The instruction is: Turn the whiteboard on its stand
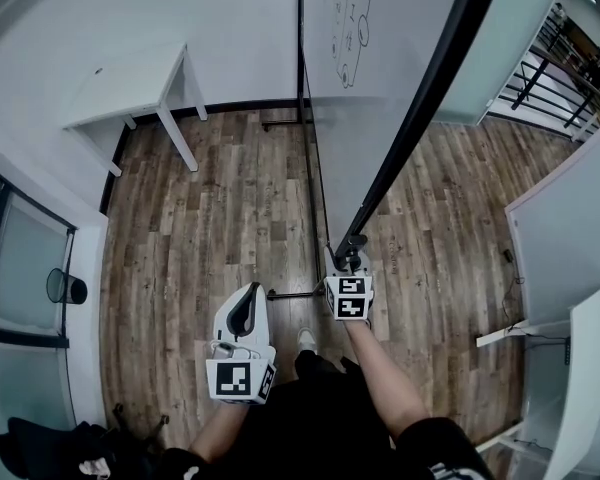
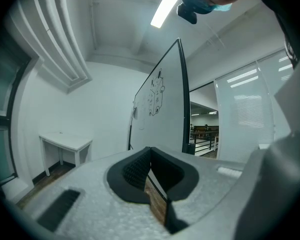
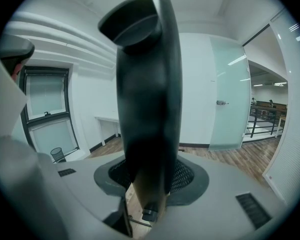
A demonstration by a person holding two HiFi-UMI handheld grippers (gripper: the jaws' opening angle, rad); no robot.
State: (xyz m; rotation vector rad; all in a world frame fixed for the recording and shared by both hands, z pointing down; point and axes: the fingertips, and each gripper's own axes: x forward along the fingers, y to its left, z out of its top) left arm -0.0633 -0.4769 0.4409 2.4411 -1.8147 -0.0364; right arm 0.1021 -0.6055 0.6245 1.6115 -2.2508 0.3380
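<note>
The whiteboard (image 1: 380,28) stands on its stand, seen almost edge-on from above, with a black line drawing near its top. Its black frame edge (image 1: 410,128) runs diagonally down to my right gripper (image 1: 350,260), which is shut on that edge near its lower end. In the right gripper view the dark frame bar (image 3: 145,84) fills the space between the jaws of the right gripper (image 3: 147,181). My left gripper (image 1: 245,313) hangs free to the left of the board, touching nothing. Its pads (image 2: 136,170) meet with nothing held, and the whiteboard (image 2: 162,109) stands beyond them.
The stand's black floor rail (image 1: 315,193) and foot bar (image 1: 280,125) lie on the wood floor under the board. A white table (image 1: 130,88) stands at the back left, and a black wastebasket (image 1: 66,287) by the left window. Frosted glass panels (image 1: 510,48) close the right side.
</note>
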